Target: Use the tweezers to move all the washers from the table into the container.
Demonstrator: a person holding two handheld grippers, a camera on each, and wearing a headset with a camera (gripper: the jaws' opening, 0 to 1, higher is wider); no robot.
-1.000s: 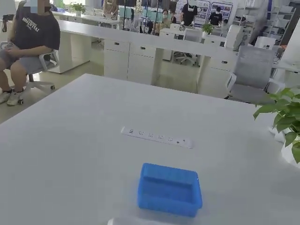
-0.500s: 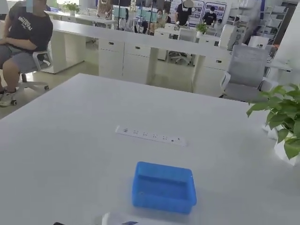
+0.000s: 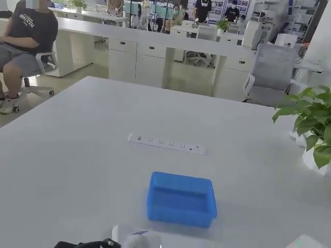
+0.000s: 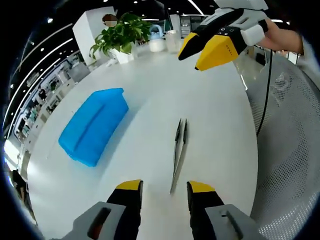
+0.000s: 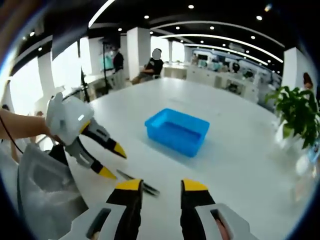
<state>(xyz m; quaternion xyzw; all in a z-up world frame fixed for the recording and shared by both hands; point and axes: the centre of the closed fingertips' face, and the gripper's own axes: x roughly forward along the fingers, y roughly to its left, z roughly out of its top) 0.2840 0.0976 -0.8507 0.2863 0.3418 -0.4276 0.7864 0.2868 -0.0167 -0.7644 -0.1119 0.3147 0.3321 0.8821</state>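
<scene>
- We find the tweezers [image 4: 178,150] lying flat on the white table [image 4: 150,90]. In the left gripper view their two arms spread apart at the far end and meet at the near end.
- The left gripper [image 4: 165,187] is low over the table with its jaws spread wide. The near end of the tweezers lies in the gap between the yellow tips, and as far as we can tell neither tip touches it.
- The right gripper [image 4: 190,61] comes into the left gripper view from the upper right, held by a hand [image 4: 282,40]. Its jaws are parted and hold nothing, and it hangs above the table beyond the far end of the tweezers.
- In the right gripper view we see that gripper's own jaws apart and empty. The tweezers lie just beside its left jaw, and the left gripper's parted yellow tips sit right over them.
- The blue container [image 3: 181,199] stands open-topped on the table, apart from the tweezers. In the left gripper view it lies off to their left.
- In the head view a white power strip [image 3: 166,144] lies beyond the container, a potted plant [image 3: 310,119] stands at the table's right edge, and a seated person [image 3: 26,36] is across the room at the far left.
</scene>
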